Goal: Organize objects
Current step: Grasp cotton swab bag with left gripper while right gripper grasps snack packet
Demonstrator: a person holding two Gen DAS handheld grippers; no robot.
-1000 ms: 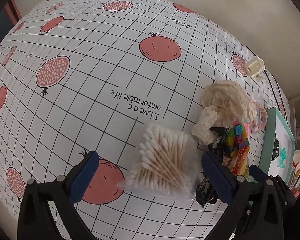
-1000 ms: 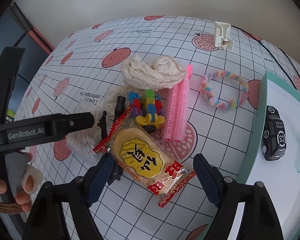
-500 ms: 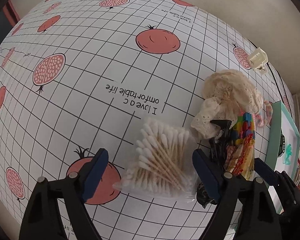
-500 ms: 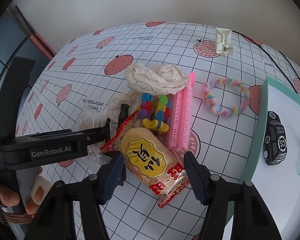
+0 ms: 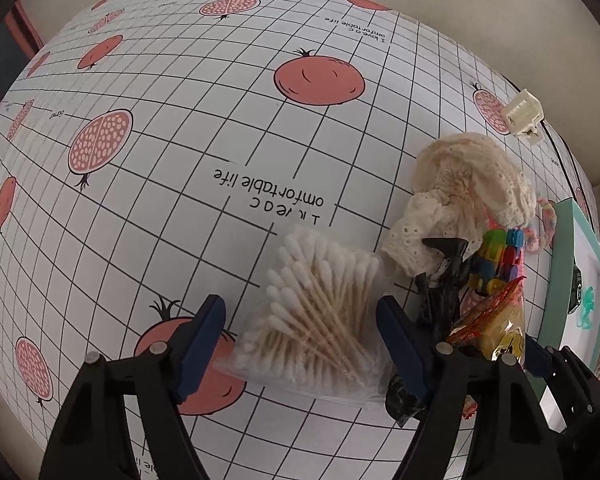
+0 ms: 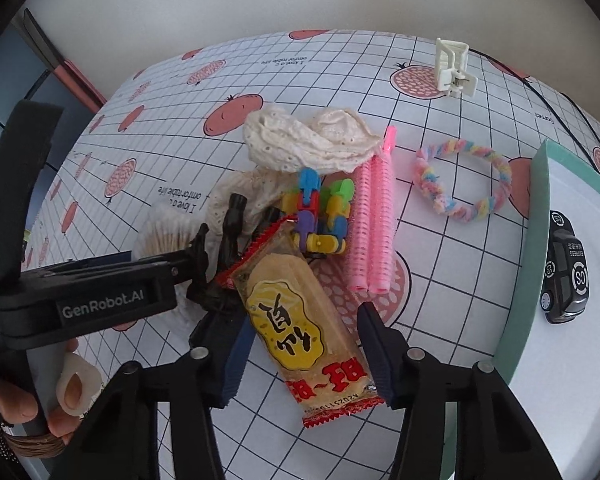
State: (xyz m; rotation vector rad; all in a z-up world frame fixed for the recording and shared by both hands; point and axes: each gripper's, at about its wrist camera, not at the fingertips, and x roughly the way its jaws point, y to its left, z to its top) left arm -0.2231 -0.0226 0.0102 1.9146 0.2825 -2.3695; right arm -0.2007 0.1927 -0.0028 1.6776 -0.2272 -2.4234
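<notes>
A clear bag of cotton swabs (image 5: 320, 312) lies on the pomegranate-print cloth. My left gripper (image 5: 300, 340) is open with its fingers either side of the bag. A yellow snack packet (image 6: 300, 320) with red ends lies between the open fingers of my right gripper (image 6: 300, 348); I cannot tell whether they touch it. Behind it sit a colourful block toy (image 6: 320, 216), pink hair rollers (image 6: 374, 228), cream lace cloth (image 6: 304, 140) and a black figure (image 6: 224, 256). The left gripper's arm (image 6: 100, 296) shows in the right wrist view.
A teal-rimmed white tray (image 6: 528, 260) at the right holds a black toy car (image 6: 566, 268). A pastel twisted hair ring (image 6: 460, 184) and a white claw clip (image 6: 454, 68) lie behind. The wall rises past the table's far edge.
Both grippers have closed in: the left fingers have narrowed around the swab bag, the right fingers have narrowed around the snack packet and moved forward over it.
</notes>
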